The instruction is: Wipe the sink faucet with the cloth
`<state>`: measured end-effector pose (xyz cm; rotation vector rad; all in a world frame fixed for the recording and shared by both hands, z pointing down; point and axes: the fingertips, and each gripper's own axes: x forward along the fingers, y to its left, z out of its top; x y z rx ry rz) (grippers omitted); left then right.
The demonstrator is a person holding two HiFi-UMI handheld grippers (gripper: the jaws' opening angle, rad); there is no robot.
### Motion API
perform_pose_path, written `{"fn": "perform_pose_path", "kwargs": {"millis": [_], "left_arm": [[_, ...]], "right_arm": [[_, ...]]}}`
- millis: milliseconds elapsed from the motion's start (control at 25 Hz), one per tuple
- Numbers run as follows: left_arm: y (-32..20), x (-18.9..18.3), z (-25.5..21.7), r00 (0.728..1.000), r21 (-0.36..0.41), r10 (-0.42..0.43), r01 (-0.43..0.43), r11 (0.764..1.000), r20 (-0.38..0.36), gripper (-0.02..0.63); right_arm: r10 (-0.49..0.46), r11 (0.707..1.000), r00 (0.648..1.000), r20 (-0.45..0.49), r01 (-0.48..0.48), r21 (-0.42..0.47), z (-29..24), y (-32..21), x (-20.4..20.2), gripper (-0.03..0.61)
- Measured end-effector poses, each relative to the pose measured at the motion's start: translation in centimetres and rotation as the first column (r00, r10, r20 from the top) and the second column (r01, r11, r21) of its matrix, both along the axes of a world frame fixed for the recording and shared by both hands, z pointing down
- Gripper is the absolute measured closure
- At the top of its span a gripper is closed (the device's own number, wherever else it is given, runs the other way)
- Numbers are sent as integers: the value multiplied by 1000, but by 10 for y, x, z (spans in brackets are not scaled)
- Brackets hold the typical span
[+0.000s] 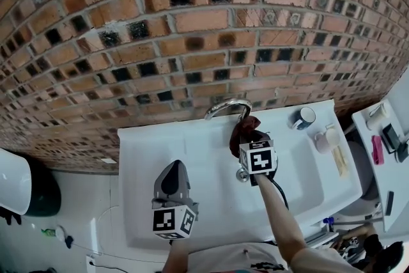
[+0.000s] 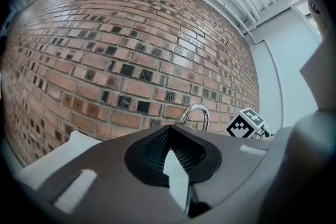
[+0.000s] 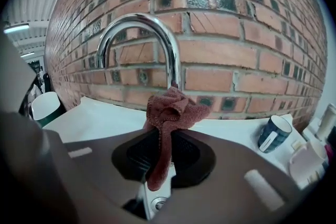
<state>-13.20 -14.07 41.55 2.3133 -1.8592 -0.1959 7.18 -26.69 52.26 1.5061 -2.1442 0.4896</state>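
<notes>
The faucet [image 1: 225, 105] is a shiny chrome gooseneck, arching out from the back edge of the white sink [image 1: 147, 150] in front of a brick wall [image 1: 192, 22]. Its spout curves over and points down at the basin. The cloth [image 3: 170, 107] is dark reddish-brown terry, bunched into a crumpled knot right at the spout's lower end and seemingly touching it. One tail hangs down between the jaws of the right gripper [image 3: 157, 165], which are clamped on it. The left gripper [image 1: 172, 179] hangs over the basin, well apart from the faucet, its jaws pressed together with nothing between them. A dark blue mug [image 1: 304, 117] stands on the sink's right back corner.
</notes>
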Motion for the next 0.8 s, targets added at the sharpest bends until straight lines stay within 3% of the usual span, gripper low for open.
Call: {"fn": "perform_pose_path", "kwargs": {"millis": [280,520,720,800], "left_arm": [[-1,-13,3,999,-17,-35,35,999,3,611],[-5,-18,9,999,-25,-41,41,999,0,611],[-5,-13,6,999,-22,-33,33,999,0,611],[-5,-12,3,999,-18,-36,36,999,9,611]], "right_arm": [[-61,996,998,-23,59,-72,27,0,-29,534],[-72,996,995,-69,67,-62,30,-2,-36,534],[-65,996,996,54,69,-59,21,0,-36,532],[-83,996,992,96,85,-17,2,6,-37,532]]}}
